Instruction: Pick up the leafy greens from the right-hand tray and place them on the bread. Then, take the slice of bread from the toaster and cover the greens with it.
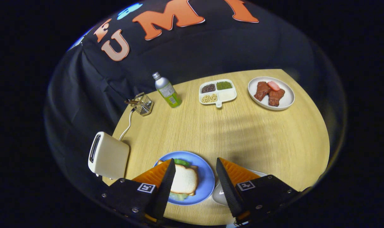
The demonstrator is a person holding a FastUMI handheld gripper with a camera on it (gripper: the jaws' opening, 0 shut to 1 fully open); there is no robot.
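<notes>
On wooden table (242, 133) by black cloth: open gripper (195, 177), sandwich (183, 180).

1. Wooden table (242, 133): light grain, rounded edge, set against the black cloth wall.
2. Bottle (167, 90): silver metal with a green label, capped, standing near the table's far edge.
3. Small wire basket (143, 104): metal mesh, beside the bottle, close to the table edge; a white cable (126, 126) runs past it.
4. Divided white dish (217, 91): four compartments, three holding dark, green and pale beans; the fourth looks white.
5. White plate (286, 101): carries brown meat pieces (269, 92) and a pink slice (273, 85) on top.
</notes>
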